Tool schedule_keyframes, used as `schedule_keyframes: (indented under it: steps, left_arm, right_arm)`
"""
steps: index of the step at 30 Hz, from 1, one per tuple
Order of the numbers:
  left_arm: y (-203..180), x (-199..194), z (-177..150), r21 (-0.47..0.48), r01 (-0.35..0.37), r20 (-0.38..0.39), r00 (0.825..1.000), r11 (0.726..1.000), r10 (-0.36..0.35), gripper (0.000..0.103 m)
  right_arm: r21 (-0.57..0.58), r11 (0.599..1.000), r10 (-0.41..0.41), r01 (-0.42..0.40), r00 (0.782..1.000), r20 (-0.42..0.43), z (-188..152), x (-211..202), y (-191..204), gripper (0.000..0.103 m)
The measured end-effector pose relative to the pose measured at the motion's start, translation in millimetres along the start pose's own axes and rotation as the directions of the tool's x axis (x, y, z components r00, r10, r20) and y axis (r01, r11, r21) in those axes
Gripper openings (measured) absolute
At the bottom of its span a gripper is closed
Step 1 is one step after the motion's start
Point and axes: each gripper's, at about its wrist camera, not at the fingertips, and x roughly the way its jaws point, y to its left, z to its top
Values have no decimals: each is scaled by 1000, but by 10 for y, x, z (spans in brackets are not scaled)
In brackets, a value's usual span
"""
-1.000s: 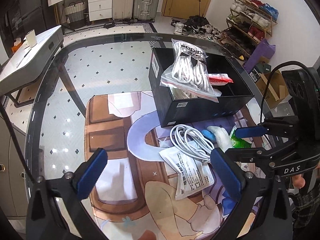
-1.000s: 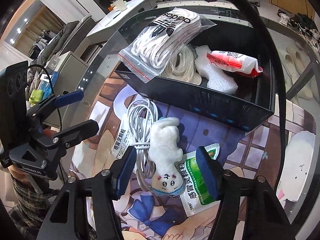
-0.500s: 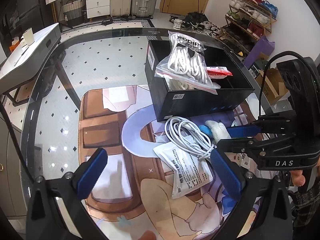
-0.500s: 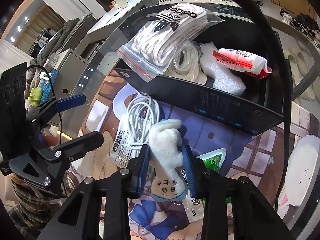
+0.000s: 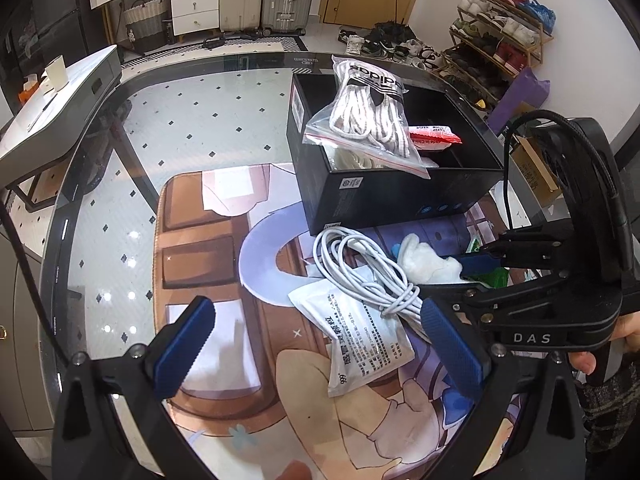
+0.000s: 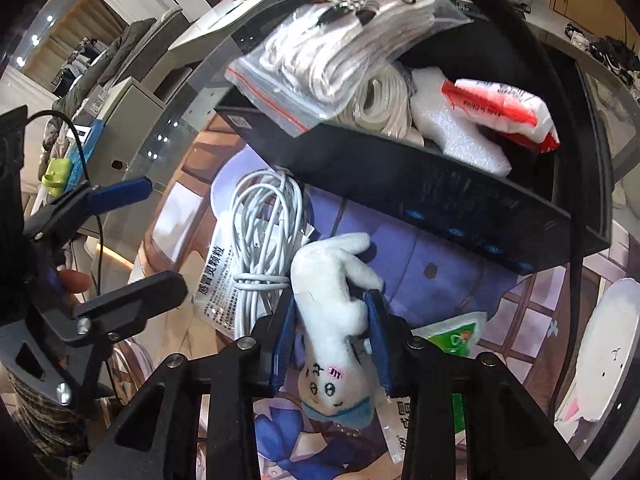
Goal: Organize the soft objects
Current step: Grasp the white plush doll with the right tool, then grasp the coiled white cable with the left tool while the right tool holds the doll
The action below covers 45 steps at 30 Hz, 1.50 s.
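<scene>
Right wrist view: right gripper point(image 6: 332, 340), lower centre, clamped on plush doll point(image 6: 334, 320), likely bound for black box point(image 6: 440, 196) above. Left gripper point(image 5: 316, 344) spread wide, idle.

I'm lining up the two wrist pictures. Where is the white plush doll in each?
Left wrist view: the white plush doll lies right of centre, past the white cable coil.
Right wrist view: lower centre, squeezed in the right gripper.
Shared landmark: the black box, just behind the doll in both views.
</scene>
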Motion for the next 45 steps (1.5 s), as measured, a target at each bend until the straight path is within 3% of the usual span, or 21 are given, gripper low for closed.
schedule_keyframes:
  steps: [13, 18, 20, 32, 41, 45]
  left_arm:
    - [-147, 109, 62, -11, 7, -34, 999, 1000, -7, 103]
    - [-272, 196, 110, -16, 11, -64, 998, 1000, -12, 99]
    - [-331, 240, 130, -9, 8, -77, 997, 1000, -8, 92]
    - [-508, 542, 170, -22, -26, -149, 989, 999, 22, 91]
    - [-471, 571, 249, -22, -59, -152, 987, 998, 55, 55]
    - [-438, 562, 247, -22, -41, -155, 987, 999, 38, 52]
  right_arm:
    - [51, 999, 11, -15, 998, 69, -32, -341, -214, 30]
    - [83, 997, -4, -5, 995, 102, -91, -528, -408, 30]
    - [95, 995, -4, -7, 994, 112, -114, -601, -493, 30]
    - [125, 992, 6, -25, 989, 148, -251, -786, -756, 30]
    - [132, 991, 13, -34, 988, 155, -261, -796, -785, 30]
    - [127, 991, 13, -33, 988, 153, -248, -793, -757, 30]
